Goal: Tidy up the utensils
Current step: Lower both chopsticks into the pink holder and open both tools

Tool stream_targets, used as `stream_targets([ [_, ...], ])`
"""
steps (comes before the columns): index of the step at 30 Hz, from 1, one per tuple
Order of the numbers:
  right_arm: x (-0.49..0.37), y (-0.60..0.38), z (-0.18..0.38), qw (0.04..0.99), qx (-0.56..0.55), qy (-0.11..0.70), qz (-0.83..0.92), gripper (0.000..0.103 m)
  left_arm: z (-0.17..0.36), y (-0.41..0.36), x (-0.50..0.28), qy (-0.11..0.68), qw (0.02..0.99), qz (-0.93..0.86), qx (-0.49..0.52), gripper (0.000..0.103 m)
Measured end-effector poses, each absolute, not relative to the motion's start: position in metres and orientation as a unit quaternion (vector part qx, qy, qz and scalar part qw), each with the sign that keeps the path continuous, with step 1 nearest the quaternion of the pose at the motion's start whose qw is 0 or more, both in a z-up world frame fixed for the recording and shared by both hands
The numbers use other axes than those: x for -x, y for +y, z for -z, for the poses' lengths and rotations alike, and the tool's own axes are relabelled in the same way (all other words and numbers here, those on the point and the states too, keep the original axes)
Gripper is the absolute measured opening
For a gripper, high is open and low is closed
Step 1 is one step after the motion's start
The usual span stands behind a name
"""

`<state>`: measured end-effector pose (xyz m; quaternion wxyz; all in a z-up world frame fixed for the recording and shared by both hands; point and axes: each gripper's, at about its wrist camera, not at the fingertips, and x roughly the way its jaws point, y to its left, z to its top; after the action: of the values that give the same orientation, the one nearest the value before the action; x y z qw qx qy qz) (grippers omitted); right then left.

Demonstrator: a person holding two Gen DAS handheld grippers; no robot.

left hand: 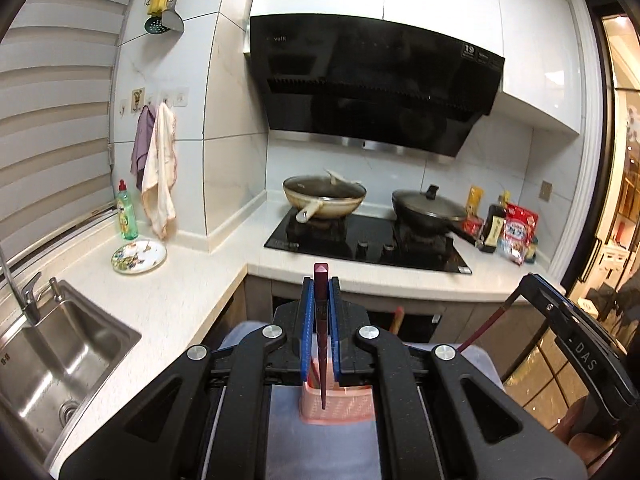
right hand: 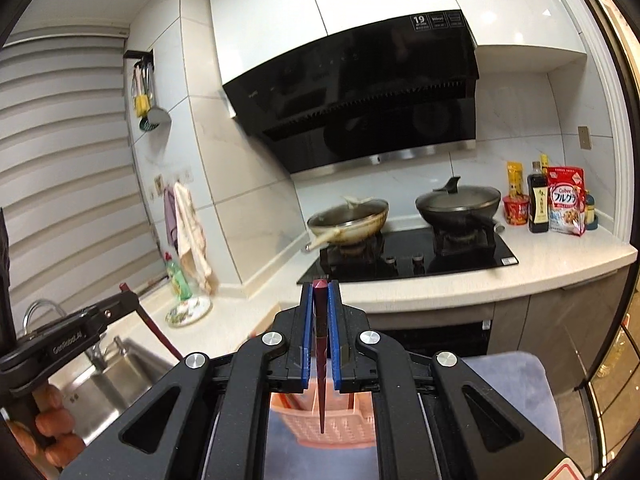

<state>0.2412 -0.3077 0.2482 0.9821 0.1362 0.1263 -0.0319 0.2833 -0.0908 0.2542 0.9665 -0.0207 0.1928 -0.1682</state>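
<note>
My left gripper [left hand: 321,292] is shut on a dark red chopstick [left hand: 321,320] that stands upright between the blue pads, its thin tip pointing down over a pink slotted utensil basket [left hand: 338,408]. My right gripper [right hand: 320,296] is shut on a second dark red chopstick [right hand: 321,344], also upright, tip down over the same pink basket [right hand: 332,420]. The basket sits on a grey-blue cushioned surface [right hand: 508,384] below both grippers. Each gripper shows at the edge of the other's view: the right one [left hand: 576,340] and the left one [right hand: 72,332].
White countertop [left hand: 168,304] with a steel sink [left hand: 52,364], patterned plate [left hand: 139,256] and green soap bottle [left hand: 127,212]. Black hob [left hand: 368,242] carries two lidded pans [left hand: 324,196]. Sauce bottle and food packets [right hand: 560,204] stand at the right. Utensils [left hand: 164,4] hang on the wall.
</note>
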Motion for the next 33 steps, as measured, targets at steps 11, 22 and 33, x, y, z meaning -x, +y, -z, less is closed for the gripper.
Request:
stream_targets([
  [11, -0.316, -0.311, -0.217, 0.978, -0.123, 0.161, 0.041, 0.007, -0.229, -0.115, -0.342, 0.2, 0.966, 0.165, 0.012, 0.007],
  [22, -0.337, -0.309, -0.153, 0.966, -0.127, 0.222, 0.033, 0.007, -0.174, -0.131, -0.371, 0.254, 0.952, 0.17, 0.005, 0.007],
  [33, -0.322, -0.312, -0.147, 0.965, -0.13, 0.227, 0.034, 0.012, -0.161, -0.133, -0.358, 0.254, 0.953, 0.163, -0.009, 0.04],
])
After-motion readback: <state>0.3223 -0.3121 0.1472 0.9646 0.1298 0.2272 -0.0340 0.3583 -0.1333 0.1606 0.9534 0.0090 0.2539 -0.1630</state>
